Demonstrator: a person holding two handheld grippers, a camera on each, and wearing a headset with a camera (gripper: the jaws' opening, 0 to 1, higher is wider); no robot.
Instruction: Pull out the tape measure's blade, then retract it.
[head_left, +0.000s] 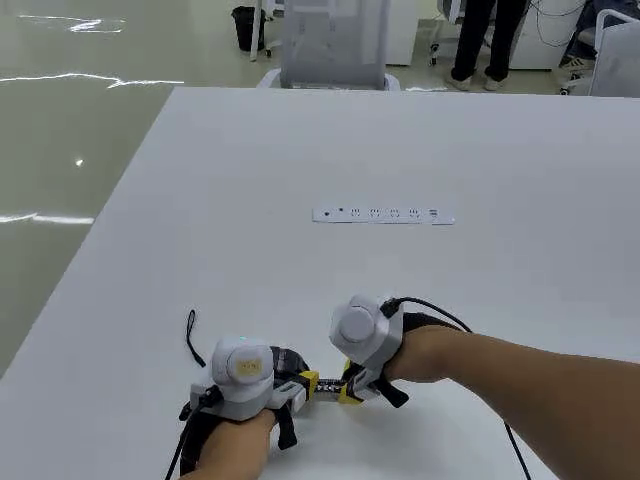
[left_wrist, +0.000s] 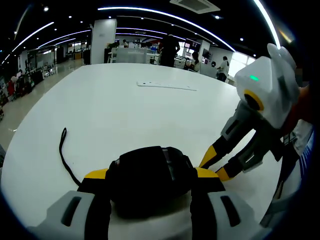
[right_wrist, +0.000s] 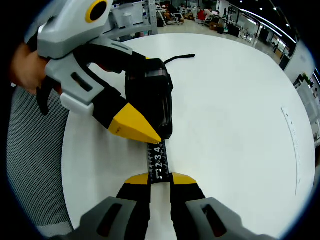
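Observation:
The black tape measure case (left_wrist: 150, 180) sits clamped between the yellow-tipped jaws of my left gripper (left_wrist: 152, 175), near the table's front edge. Its black wrist strap (left_wrist: 65, 155) trails off to the left on the white table (left_wrist: 125, 110). A short length of black blade with white numbers (right_wrist: 158, 160) sticks out of the case (right_wrist: 150, 97). My right gripper (right_wrist: 160, 178) is shut on the blade's end. In the head view the left gripper (head_left: 308, 383) and the right gripper (head_left: 348, 388) stand close together with the blade (head_left: 326, 388) between them.
A white power strip (head_left: 383, 215) lies flat in the middle of the table. A grey chair (head_left: 333, 45) stands at the far edge, with a person standing behind it (head_left: 485, 40). A mesh chair seat (right_wrist: 35, 165) sits beside the table.

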